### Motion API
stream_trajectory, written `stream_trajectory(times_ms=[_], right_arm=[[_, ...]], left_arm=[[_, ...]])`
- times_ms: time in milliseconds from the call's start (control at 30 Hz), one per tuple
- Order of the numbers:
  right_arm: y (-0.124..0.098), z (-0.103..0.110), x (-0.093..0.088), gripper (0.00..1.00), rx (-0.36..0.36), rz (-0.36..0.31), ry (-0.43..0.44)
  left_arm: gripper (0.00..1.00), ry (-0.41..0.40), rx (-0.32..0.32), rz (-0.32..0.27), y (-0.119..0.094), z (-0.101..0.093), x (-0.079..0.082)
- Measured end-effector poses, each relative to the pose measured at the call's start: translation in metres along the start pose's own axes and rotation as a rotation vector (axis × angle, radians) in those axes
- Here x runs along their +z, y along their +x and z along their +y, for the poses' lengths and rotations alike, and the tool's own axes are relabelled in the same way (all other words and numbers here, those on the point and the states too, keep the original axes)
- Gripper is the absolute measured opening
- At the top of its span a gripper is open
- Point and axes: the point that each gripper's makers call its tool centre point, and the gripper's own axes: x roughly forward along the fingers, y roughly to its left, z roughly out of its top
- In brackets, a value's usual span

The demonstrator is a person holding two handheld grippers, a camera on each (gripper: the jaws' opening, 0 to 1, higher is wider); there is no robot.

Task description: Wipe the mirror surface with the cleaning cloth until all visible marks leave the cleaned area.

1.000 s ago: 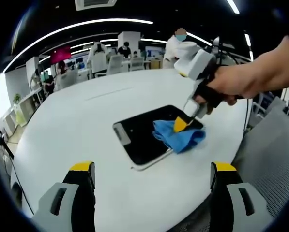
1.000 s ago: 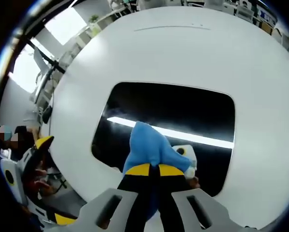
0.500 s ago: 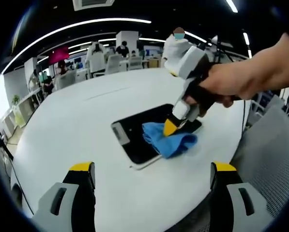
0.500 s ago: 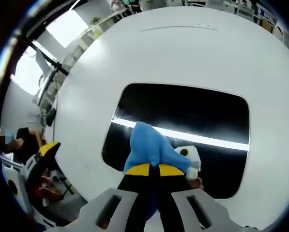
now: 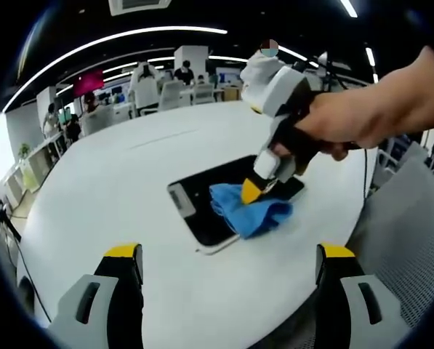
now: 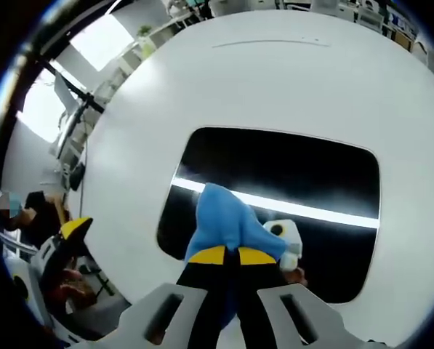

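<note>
**Blue cloth pressed on a dark mirror by the right gripper**

A round white tabletop (image 5: 115, 196) carries a flat rectangular mirror (image 5: 202, 207) with rounded corners and a pale rim. Its glass looks almost black. It lies near the tabletop's near right edge in the left gripper view, turned at a slant to that edge.

In that view the right gripper (image 5: 251, 191) comes in from the right, held in a person's hand (image 5: 347, 127). Its yellow-tipped fingers are closed together on a bunched blue cleaning cloth (image 5: 247, 209). The cloth rests on the mirror's right part, and a fold spills over the mirror's near edge onto the white surface.

The left gripper (image 5: 227, 254) is at the bottom of its own view, above the near edge of the tabletop, well apart from the mirror. Its two fingers (image 5: 122, 254) stand wide apart with nothing between them.

The right gripper view looks down on the mirror (image 6: 289, 174). The right gripper (image 6: 224, 255) has its fingers pinched tight on the cleaning cloth (image 6: 227, 222), which rises as a blue peak over the glass near the mirror's lower edge. A bright strip of reflected light runs across the glass.

An office with desks, chairs and people lies beyond the tabletop's far edge.
</note>
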Motion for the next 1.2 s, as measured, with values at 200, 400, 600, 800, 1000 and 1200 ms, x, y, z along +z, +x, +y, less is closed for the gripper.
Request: stream_trajectory(times_ms=[200,400,600,800,1000,1200], right_arm=[[0.004,0.007,0.004,0.0,0.008,0.001,-0.003],[0.006,0.013,0.007,0.0,0.015,0.0,-0.009],[0.008,0.017,0.01,0.0,0.02,0.002,-0.019],[0.011,0.025,0.013,0.0,0.032,0.006,-0.032],[0.012,0.035,0.014,0.0,0.041,0.007,-0.047],[0.013,0.035,0.015,0.0,0.035,0.013,-0.051]], left_arm=[[0.99,-0.004,0.006,0.0,0.0,0.001,0.0],[0.99,-0.006,0.013,-0.003,0.0,0.003,0.0],[0.99,-0.015,0.014,-0.004,0.0,0.004,0.0],[0.99,-0.013,0.001,-0.007,0.0,0.001,0.0],[0.99,-0.031,0.02,-0.007,-0.001,0.006,-0.001],[0.99,-0.023,0.017,-0.007,-0.001,0.005,0.0]])
